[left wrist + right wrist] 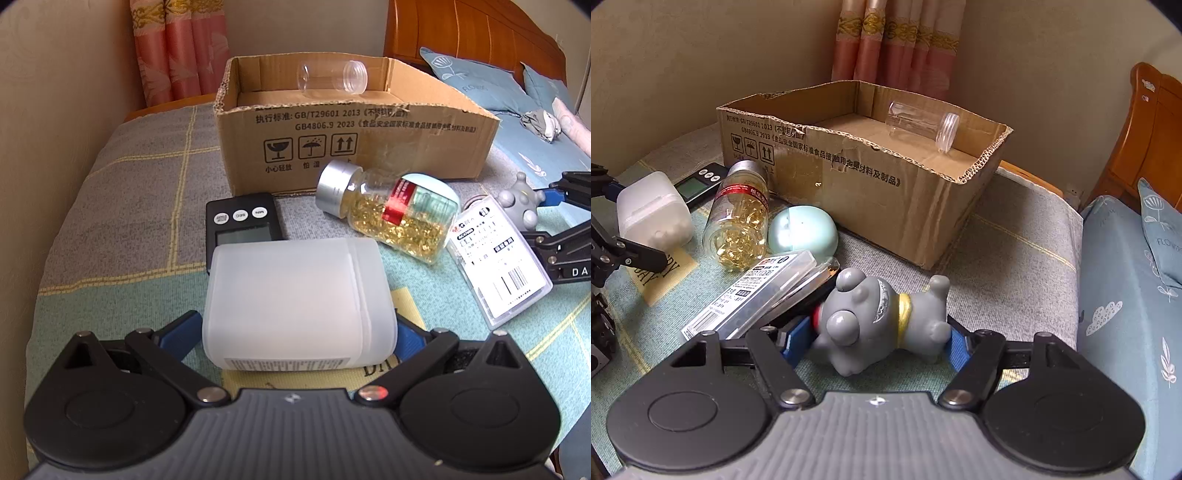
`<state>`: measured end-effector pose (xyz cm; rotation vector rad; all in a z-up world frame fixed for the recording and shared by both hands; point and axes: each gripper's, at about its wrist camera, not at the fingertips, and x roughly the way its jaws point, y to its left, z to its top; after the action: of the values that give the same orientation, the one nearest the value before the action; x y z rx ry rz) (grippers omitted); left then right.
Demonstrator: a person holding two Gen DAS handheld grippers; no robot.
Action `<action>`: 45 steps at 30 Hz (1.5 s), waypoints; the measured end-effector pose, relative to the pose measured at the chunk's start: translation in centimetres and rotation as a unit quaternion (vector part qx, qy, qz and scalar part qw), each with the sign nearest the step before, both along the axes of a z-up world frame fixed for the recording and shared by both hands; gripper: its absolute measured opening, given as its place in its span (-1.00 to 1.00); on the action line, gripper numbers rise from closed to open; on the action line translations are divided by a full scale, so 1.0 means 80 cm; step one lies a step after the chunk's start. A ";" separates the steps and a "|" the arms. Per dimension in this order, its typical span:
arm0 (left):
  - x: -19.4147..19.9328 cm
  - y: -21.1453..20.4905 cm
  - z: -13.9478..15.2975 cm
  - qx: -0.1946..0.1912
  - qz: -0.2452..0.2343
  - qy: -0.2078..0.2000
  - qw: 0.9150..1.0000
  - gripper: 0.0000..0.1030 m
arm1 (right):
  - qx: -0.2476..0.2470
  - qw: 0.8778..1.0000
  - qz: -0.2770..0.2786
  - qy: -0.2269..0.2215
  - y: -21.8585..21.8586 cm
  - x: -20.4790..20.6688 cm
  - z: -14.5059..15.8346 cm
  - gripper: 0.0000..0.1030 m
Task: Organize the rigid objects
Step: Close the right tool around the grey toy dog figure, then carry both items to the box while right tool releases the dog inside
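My left gripper (295, 326) is shut on a white translucent plastic container (291, 295) lying on the bed, its blue pads pressing both sides. In the right wrist view that container (653, 210) sits at the far left. A grey toy figure (882, 317) with bulging eyes and a gold collar lies on its side, and my right gripper (877, 341) is shut on it. The open cardboard box (354, 136) stands behind, holding a clear empty jar (332, 77). A glass bottle of golden capsules (391, 210) and a clear flat case (498, 258) lie in front of the box.
A black digital scale (240, 221) lies partly under the white container. A pale green round case (803, 232) rests beside the bottle. The bed carries a checked grey and teal blanket (129, 206). Blue pillows (476, 81), a wooden headboard and a wall with pink curtains surround it.
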<state>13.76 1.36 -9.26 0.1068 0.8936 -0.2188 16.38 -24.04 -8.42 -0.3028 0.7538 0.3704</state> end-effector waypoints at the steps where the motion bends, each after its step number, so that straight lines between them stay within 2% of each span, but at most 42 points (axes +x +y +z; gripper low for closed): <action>1: 0.000 0.000 0.000 0.002 -0.001 0.000 1.000 0.98 | 0.000 1.000 -0.010 0.003 -0.001 -0.002 0.000 0.47; 11: -0.003 -0.003 0.004 0.017 -0.011 -0.009 1.000 0.98 | 0.011 0.996 -0.085 0.036 -0.026 -0.056 0.004 0.48; 18: -0.005 -0.007 0.012 0.017 -0.010 -0.025 1.000 0.94 | 0.026 0.994 -0.099 0.038 -0.029 -0.051 -0.001 0.57; 33: 0.004 -0.006 0.022 0.015 -0.007 -0.019 1.000 0.81 | 0.012 0.995 -0.089 0.037 -0.020 -0.041 0.000 0.58; 36: 0.007 -0.008 0.024 0.016 -0.015 -0.011 1.000 0.62 | 0.009 0.995 -0.092 0.039 -0.019 -0.040 0.001 0.53; 45: 0.000 -0.006 0.039 0.018 -0.036 -0.010 0.999 0.62 | -0.001 0.995 -0.090 0.047 -0.021 -0.039 0.007 0.50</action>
<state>13.80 0.89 -6.17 0.1741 0.8750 -0.2684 13.25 -25.68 -7.89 -0.2187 0.8673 0.2138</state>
